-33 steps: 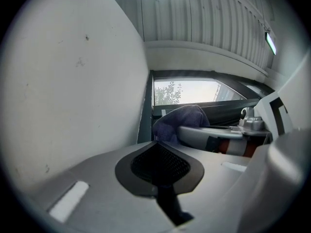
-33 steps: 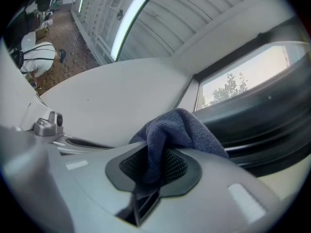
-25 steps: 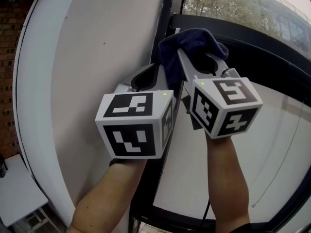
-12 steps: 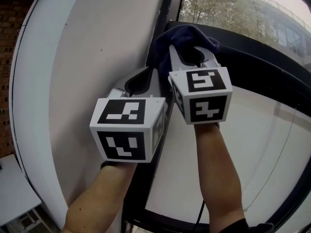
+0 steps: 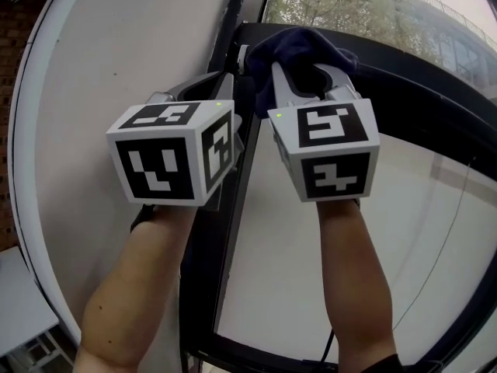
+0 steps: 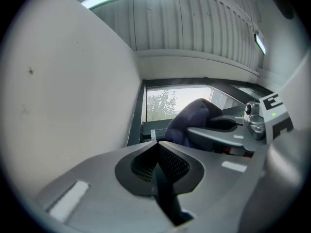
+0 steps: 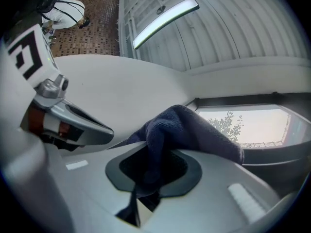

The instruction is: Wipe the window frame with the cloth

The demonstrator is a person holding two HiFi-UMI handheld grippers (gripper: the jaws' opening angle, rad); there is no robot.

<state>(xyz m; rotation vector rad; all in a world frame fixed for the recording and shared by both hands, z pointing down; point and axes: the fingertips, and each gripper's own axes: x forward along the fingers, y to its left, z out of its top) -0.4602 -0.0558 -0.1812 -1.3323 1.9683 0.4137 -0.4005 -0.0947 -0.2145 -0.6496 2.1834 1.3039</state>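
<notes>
The cloth [image 5: 304, 47] is a dark blue bunch, up in the top corner of the window frame [image 5: 203, 286], where the upright post meets the top bar. From the right gripper view I can see a fold of it pinched between my right gripper's [image 5: 311, 74] jaws, with the rest mounded over the tips. Whether it actually presses on the frame I can't tell.

What matters for the next stroke is the frame's line from there. The post runs straight down towards me between my two arms, and the top bar runs off to the right. The cloth sits at the far end of both, so I'd judge the wipe has to be a pull back along one of them.

My left gripper [image 5: 225, 84] is just beside, on the wall [image 5: 116, 61] side of the post. Its jaws are pressed together with nothing between them, so the right arm does the work.
</notes>
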